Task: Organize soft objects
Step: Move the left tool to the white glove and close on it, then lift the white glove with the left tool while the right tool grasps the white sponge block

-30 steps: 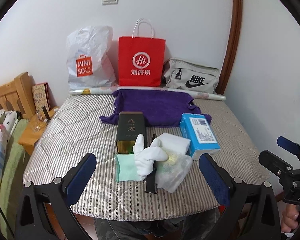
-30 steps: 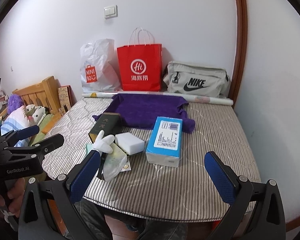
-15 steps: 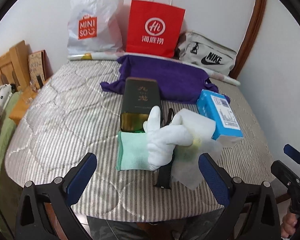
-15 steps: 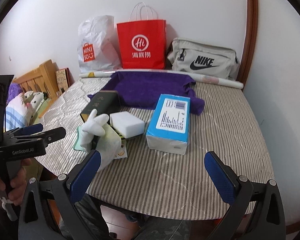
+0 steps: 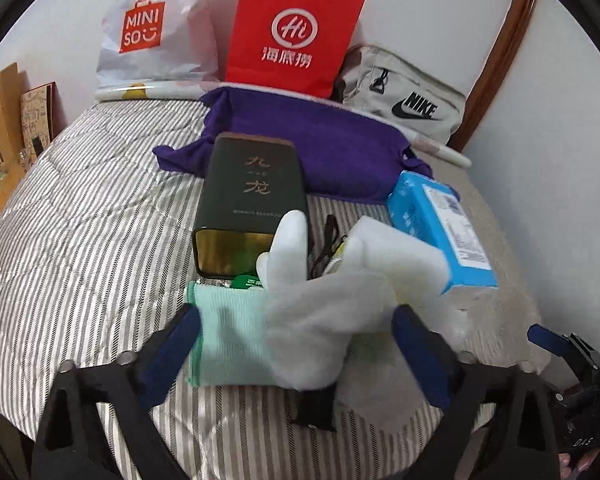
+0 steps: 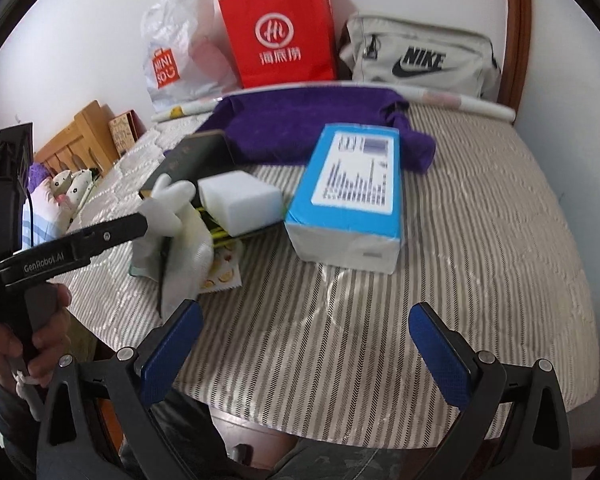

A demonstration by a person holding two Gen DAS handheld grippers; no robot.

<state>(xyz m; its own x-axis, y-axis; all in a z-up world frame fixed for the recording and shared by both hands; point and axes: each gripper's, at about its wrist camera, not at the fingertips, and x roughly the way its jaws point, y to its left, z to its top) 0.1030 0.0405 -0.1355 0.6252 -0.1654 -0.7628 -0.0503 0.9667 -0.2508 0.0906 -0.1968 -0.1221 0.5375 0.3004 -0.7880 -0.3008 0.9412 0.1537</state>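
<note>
Both my grippers have dropped toward the bed since the earlier frame, and the left gripper has just been narrowing around the white glove at lower centre, pads not visibly pressing yet. My right gripper hangs wide apart over bare mattress, empty, probably waiting for its own pick.

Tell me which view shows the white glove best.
The left wrist view: the white glove fills the middle, mint cuff and raised finger clear, though slightly blurred. The right wrist view shows it smaller, at the left, partly behind the left gripper.
</note>
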